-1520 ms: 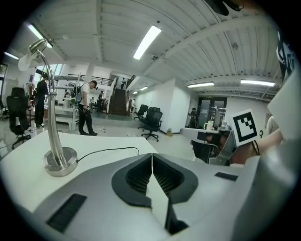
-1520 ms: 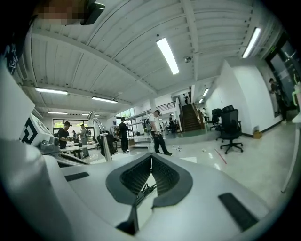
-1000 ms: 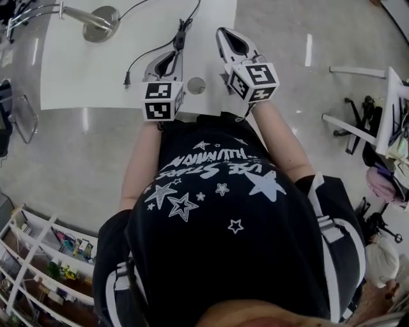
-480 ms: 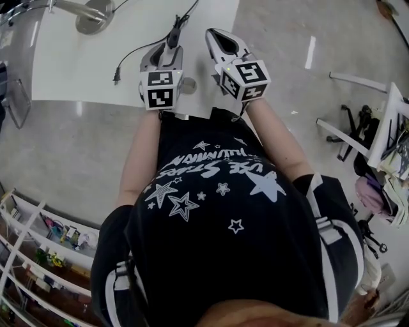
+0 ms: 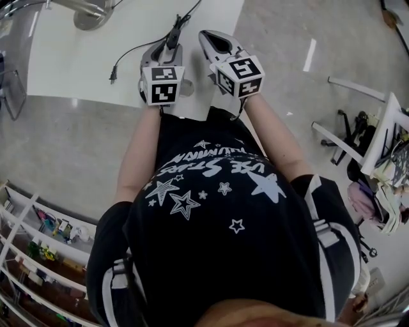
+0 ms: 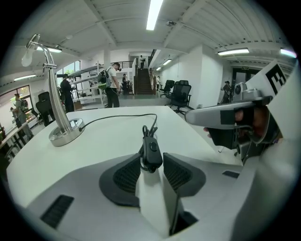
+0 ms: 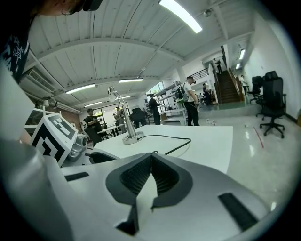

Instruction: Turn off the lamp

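While the left gripper (image 6: 152, 159) hangs low over the white table (image 5: 77, 64), its jaws have just been opening. Now they stand wide, with the lamp cord's inline switch (image 6: 152, 149) sitting between the 2 ribbed pads and neither pad pressing on it. That placement reads as deliberate. The switch looks like the handiest way to the light from here, since the lamp (image 6: 54, 94) stands well apart at the far left of the table. Its round chrome base (image 6: 64, 133) is planted flat and its thin neck arches up.

The black cord (image 6: 117, 116) runs from that base in a loop across the table top and down to the switch. Over to the right gripper (image 7: 151, 156): its pads are closed tip to tip with nothing between them. It is held just beside the left one above the table's near edge, apparently kept as a spare while the left does the work.

No view shows for sure whether the lamp head is lit, so the task cannot be called done. The switch's button faces up and looks free to press. Past the switch, the cord's other end (image 5: 113, 74) lies loose on the matte table top.

Around it is a big open office with a pale glossy floor (image 5: 281, 38) and long ceiling strip lights (image 6: 154, 14). A staircase (image 6: 143, 82) rises at the back near black office chairs (image 6: 181, 92), and several people (image 6: 111, 84) stand far off. White shelving (image 5: 38, 236) sits on the floor to the person's left.
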A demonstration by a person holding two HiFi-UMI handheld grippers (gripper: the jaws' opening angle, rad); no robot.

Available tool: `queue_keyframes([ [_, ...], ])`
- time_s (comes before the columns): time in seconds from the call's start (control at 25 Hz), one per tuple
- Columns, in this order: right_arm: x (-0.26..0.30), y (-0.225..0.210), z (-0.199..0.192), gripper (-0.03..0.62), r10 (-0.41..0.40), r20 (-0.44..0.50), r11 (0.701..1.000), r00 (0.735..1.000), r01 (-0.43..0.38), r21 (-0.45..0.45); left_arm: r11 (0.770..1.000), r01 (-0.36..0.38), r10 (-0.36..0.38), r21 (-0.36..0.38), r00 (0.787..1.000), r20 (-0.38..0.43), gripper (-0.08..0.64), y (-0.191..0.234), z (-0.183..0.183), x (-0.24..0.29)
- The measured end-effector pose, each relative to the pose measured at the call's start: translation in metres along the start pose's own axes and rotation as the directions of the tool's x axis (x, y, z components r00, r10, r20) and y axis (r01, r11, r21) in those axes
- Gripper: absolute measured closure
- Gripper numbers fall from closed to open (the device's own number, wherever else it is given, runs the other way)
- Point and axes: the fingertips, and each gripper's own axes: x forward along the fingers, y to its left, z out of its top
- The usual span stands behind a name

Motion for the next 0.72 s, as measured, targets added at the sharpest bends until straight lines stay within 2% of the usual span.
queue_keyframes([
  [0.16, 0.009, 0.003, -0.002, 0.586, 0.032, -0.031, 0.999, 0.999, -0.033, -0.025, 1.0, 0.014, -0.014, -0.007, 1.0, -0.028, 0.398, 0.0, -0.003, 0.002],
  [0.28, 0.018, 0.006, -0.005, 0.586, 0.046, -0.056, 0.997, 0.997, -0.049, -0.057, 0.999, 0.031, -0.032, -0.019, 0.999, -0.025, 0.4, 0.0, -0.005, 0.002],
  [0.44, 0.03, 0.017, -0.008, 0.586, 0.103, -0.089, 0.99, 0.991, -0.111, -0.084, 0.999, 0.045, -0.046, -0.027, 0.999, -0.018, 0.427, 0.002, -0.006, 0.001],
  [0.72, 0.05, 0.039, -0.011, 0.586, 0.254, -0.192, 0.956, 0.948, -0.276, -0.101, 0.998, 0.058, -0.059, -0.033, 0.998, -0.026, 0.433, 0.003, -0.005, -0.001],
])
